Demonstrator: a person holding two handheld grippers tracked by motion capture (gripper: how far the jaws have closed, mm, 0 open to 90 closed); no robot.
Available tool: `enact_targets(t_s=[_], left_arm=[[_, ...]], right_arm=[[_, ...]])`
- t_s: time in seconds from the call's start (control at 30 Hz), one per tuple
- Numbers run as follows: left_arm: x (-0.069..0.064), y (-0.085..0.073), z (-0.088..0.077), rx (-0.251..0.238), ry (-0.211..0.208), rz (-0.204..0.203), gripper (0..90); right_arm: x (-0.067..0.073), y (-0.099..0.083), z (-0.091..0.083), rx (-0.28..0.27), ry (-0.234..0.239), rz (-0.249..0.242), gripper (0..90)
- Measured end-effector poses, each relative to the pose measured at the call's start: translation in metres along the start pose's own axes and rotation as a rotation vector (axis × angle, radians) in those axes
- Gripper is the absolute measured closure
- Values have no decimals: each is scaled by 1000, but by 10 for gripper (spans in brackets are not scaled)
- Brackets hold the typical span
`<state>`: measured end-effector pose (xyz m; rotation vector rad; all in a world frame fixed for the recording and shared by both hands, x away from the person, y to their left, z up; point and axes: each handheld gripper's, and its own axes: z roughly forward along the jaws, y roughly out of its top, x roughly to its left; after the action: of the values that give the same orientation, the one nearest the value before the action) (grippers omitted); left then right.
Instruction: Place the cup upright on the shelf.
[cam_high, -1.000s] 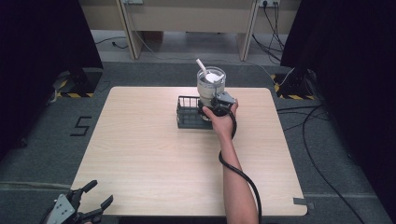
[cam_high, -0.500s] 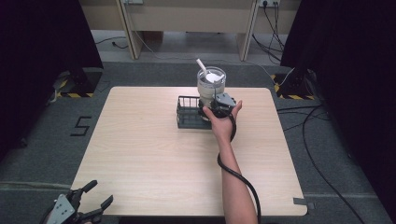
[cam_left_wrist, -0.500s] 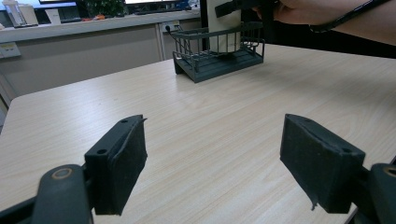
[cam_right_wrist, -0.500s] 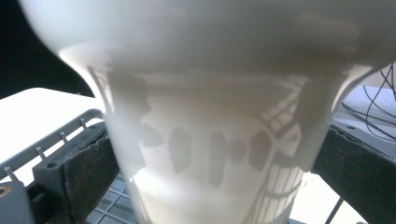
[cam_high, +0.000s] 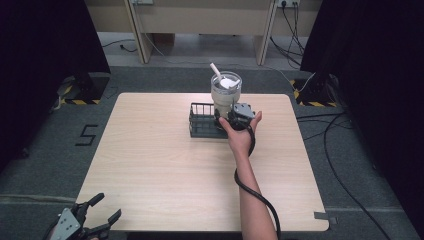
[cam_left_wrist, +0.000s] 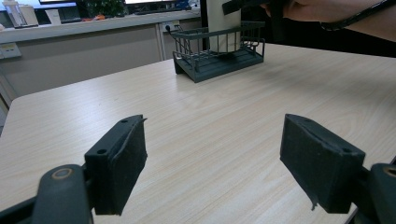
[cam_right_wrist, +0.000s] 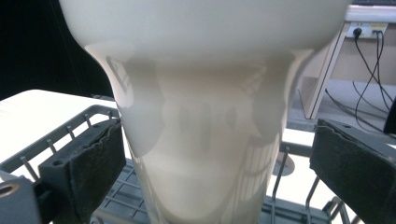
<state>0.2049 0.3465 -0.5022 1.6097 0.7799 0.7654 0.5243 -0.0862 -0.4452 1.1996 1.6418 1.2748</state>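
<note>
Worktop (cam_high: 165, 170): pale wood grain, rectangular, bare over most of its surface.

Rack (cam_high: 202, 122): dark wire basket with a solid floor, standing at the far middle of the worktop. In my left gripper view the rack (cam_left_wrist: 219, 56) sits well ahead across the wood, with my other forearm above it.

Cup (cam_high: 226, 92): tall, cream-white, narrow at the foot and flaring to a wide top. It stands upright in the right end of the rack, rim well above the wires. Something white lies inside, and a white stick leans out of the top toward the far left. In my right gripper view the cup (cam_right_wrist: 201, 116) rises directly in front of the camera, its foot down among the rack (cam_right_wrist: 70, 128) wires.

Right gripper (cam_high: 235, 120): in my right hand (cam_high: 242, 137), at the near right side of the cup. Jaws are spread, one pad on each side of the cup's lower body. The left pad looks almost against the wall; the right pad stands clear of it. Not pinching.

Left gripper (cam_high: 97, 220): at the near left edge of the worktop, well apart from the rack. Jaws are spread wide, nothing between them but bare wood.
</note>
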Motion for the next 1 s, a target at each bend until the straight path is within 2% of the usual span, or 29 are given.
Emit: enact_targets(t_s=[0.23,0.37,0.43,0.7,1.0], left_arm=[[0,0,0,1,0,2,221],[0,0,0,2,1,5,221],[0,0,0,4,1,6,221],[-1,0,0,4,2,8,221],[-1,1,0,6,1,11,221]], right_arm=[[-2,0,-9,4,1,-6,83],[-4,-1,-20,22,-9,-14,102],[-4,-1,-24,20,5,-20,102],[-12,-4,-40,35,-10,8,107],[-20,-5,-57,46,6,12,109]])
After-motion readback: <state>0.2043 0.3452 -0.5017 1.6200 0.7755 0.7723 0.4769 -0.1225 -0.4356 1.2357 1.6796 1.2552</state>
